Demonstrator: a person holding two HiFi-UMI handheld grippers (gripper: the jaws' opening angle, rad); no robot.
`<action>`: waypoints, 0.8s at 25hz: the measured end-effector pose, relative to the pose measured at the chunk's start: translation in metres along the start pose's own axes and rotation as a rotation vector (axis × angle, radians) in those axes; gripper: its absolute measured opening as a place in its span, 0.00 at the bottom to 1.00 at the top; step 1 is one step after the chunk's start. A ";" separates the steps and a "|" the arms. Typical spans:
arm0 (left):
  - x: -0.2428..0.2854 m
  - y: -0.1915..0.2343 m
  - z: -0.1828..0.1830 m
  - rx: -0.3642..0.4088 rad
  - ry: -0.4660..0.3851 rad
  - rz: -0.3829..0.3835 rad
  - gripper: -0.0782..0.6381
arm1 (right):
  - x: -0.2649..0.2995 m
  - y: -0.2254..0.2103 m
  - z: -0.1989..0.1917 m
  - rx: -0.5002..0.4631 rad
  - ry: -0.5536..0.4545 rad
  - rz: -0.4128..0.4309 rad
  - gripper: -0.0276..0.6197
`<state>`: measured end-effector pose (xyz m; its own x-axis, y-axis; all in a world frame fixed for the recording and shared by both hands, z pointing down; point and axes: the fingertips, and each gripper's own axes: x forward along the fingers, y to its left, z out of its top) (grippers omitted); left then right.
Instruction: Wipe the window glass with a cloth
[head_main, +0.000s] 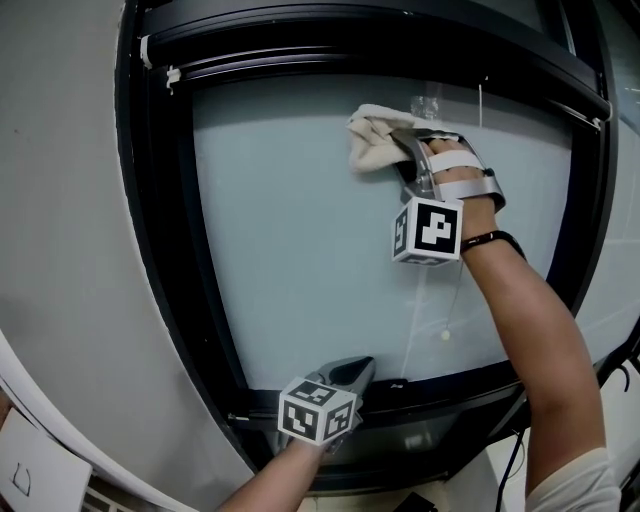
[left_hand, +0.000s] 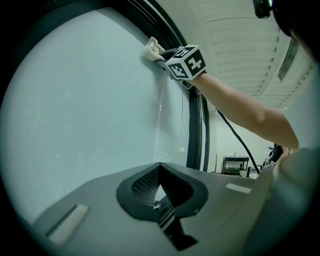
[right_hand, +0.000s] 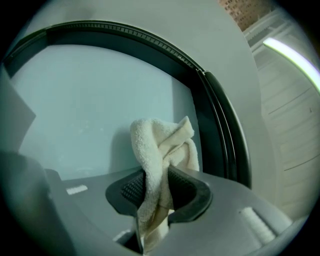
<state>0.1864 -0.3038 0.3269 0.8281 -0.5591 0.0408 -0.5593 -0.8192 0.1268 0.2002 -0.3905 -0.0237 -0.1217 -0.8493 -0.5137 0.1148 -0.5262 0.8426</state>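
Pale frosted window glass (head_main: 300, 220) fills a black frame (head_main: 160, 200). High on the pane, near the top edge, the right gripper (head_main: 408, 138) clamps a cream terry cloth (head_main: 372, 142), seemingly touching the glass. The left gripper (head_main: 350, 372) sits low, jaws together and empty. Friction might drag the bunched cloth free, so the bare jaw tips scrape the glass.

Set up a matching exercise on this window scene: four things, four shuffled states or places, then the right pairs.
Things:
1. cloth
2. left tongs
3. right tongs
4. window frame

States or places:
A. black, surrounds the window glass
B. shut, empty, low near the glass's bottom edge
C. cream, bunched against the upper glass
D. clamped on the cloth

Pairs: 1-C, 2-B, 3-D, 4-A
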 end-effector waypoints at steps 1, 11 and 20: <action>0.001 0.001 -0.003 -0.004 0.004 0.003 0.13 | -0.001 0.002 0.001 0.001 -0.004 0.004 0.20; 0.006 -0.009 -0.026 -0.027 0.048 -0.002 0.13 | -0.018 0.028 0.007 0.021 -0.040 0.034 0.19; 0.009 -0.010 -0.039 -0.039 0.068 0.008 0.13 | -0.040 0.063 0.014 0.034 -0.074 0.068 0.19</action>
<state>0.2008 -0.2959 0.3648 0.8250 -0.5546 0.1086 -0.5651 -0.8084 0.1645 0.1985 -0.3889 0.0518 -0.1873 -0.8767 -0.4431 0.0919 -0.4647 0.8807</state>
